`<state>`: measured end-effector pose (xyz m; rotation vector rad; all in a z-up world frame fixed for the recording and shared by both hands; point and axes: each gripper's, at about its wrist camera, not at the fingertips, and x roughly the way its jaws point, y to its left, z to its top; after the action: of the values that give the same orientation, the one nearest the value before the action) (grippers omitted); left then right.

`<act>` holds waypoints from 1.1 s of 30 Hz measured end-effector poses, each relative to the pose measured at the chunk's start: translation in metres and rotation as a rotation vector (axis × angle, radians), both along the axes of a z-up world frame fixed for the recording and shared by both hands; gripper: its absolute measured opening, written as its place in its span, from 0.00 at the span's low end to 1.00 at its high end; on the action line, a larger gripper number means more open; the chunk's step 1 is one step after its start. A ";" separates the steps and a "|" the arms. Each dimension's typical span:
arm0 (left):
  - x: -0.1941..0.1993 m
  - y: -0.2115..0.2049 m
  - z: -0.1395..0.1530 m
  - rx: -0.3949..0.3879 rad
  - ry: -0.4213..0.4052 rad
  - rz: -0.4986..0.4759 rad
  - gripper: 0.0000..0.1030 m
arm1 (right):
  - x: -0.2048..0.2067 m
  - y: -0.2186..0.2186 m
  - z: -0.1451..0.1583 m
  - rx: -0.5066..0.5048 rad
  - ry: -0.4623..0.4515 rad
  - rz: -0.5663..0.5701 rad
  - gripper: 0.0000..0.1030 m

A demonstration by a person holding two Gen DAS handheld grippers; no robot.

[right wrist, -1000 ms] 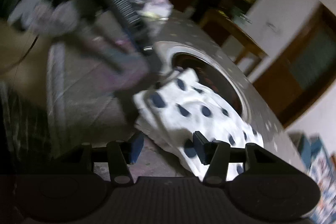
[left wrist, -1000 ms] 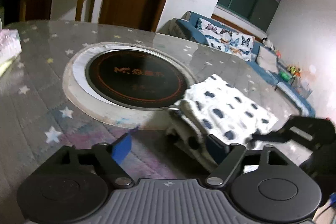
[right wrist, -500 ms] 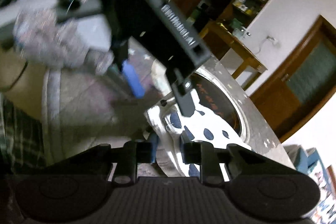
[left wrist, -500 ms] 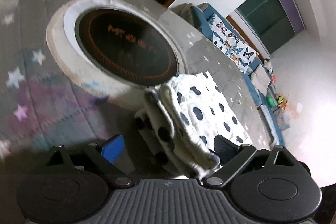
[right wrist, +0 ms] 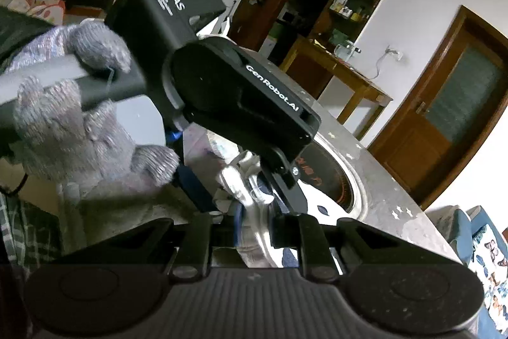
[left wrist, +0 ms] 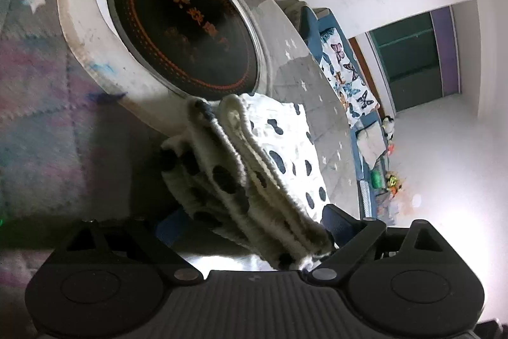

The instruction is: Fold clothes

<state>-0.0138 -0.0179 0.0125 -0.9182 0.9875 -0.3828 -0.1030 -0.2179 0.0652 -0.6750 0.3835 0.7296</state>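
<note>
Both grippers (left wrist: 250,223) (right wrist: 255,227) at spotted cloth (left wrist: 254,161); only right view shows gloved hand (right wrist: 76,129), seemingly left.

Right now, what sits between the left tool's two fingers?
The folded spotted cloth; its thick stacked edge fills the gap of the left tool, seen in the left wrist view.

garment (left wrist: 279,154): white, dark-spotted | folded, layered | on table beside round inset
</note>
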 end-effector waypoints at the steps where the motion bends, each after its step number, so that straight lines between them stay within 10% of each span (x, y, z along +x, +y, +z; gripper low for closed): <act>1: 0.001 0.000 -0.002 -0.020 0.009 0.008 0.90 | 0.001 -0.001 0.000 0.007 0.001 -0.003 0.14; 11: 0.008 0.012 -0.024 -0.108 0.074 0.038 0.33 | -0.001 -0.011 -0.005 0.039 0.065 0.000 0.16; 33: 0.006 0.034 -0.012 0.005 0.015 -0.061 0.27 | 0.117 -0.080 -0.010 0.290 0.316 -0.306 0.23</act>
<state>-0.0080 0.0159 0.0009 -0.8895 1.0319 -0.4253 0.0137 -0.2983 0.0549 -0.2180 0.6409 0.5827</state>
